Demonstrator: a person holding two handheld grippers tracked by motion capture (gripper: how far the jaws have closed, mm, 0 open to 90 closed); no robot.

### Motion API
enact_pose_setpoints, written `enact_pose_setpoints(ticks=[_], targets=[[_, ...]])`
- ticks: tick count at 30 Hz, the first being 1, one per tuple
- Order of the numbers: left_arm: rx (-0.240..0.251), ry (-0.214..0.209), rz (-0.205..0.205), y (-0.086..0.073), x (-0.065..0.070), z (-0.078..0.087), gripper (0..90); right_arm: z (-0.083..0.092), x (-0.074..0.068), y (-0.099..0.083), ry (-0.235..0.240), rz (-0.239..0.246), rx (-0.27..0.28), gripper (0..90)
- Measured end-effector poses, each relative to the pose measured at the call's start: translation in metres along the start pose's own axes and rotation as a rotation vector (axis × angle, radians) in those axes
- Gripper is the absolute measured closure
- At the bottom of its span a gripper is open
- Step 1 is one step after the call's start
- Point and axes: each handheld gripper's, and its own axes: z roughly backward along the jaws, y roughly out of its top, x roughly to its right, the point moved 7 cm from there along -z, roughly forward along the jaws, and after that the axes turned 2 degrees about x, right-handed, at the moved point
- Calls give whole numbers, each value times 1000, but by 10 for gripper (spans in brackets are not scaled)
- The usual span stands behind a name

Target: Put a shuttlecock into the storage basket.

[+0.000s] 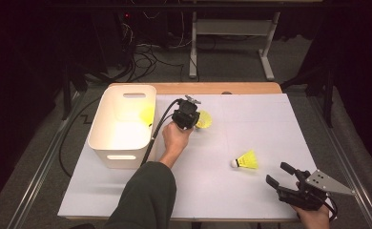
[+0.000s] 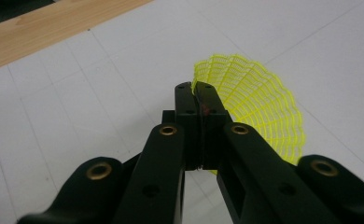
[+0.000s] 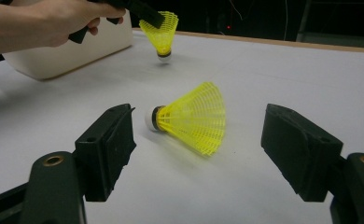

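Item one: my left gripper (image 1: 197,119), centre of the high view just right of the bin, fingers (image 2: 189,112) pressed together on the rim of a yellow mesh-skirted plastic shuttlecock (image 1: 204,119); in the left gripper view the netted skirt (image 2: 259,107) fans out to the right behind the closed fingers, and in the right gripper view, upper centre, this shuttlecock (image 3: 161,32) hangs cork end down, just above the table. Item two: a second yellow mesh shuttlecock with a white cork (image 1: 246,160), lying on its side at lower right of the high view, cork toward the left; in the right gripper view it (image 3: 192,119) sits mid-frame between my fingers but farther off, touching neither. Item three: my right gripper (image 1: 279,174), lower right corner of the high view, fingers (image 3: 108,147) spread wide and holding nothing. Item four: a white rectangular plastic bin with cut-out handles (image 1: 98,138), left of centre. Item five: the white sheet-covered table (image 1: 270,119), wooden edge at top.
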Motion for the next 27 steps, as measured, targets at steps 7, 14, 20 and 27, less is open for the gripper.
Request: enact_pose_setpoints(ticks=[7,14,20,27], targets=[[-2,-7,7,2,-2,5,900,0,0,0,-3,-2,1,261],[-8,-26,19,4,1,6,900,0,0,0,-1,1,0,261],[-13,-45,35,5,1,8,900,1,-1,0,3,2,2,261],[-26,-51,26,8,4,15,900,1,-1,0,2,6,1,261]])
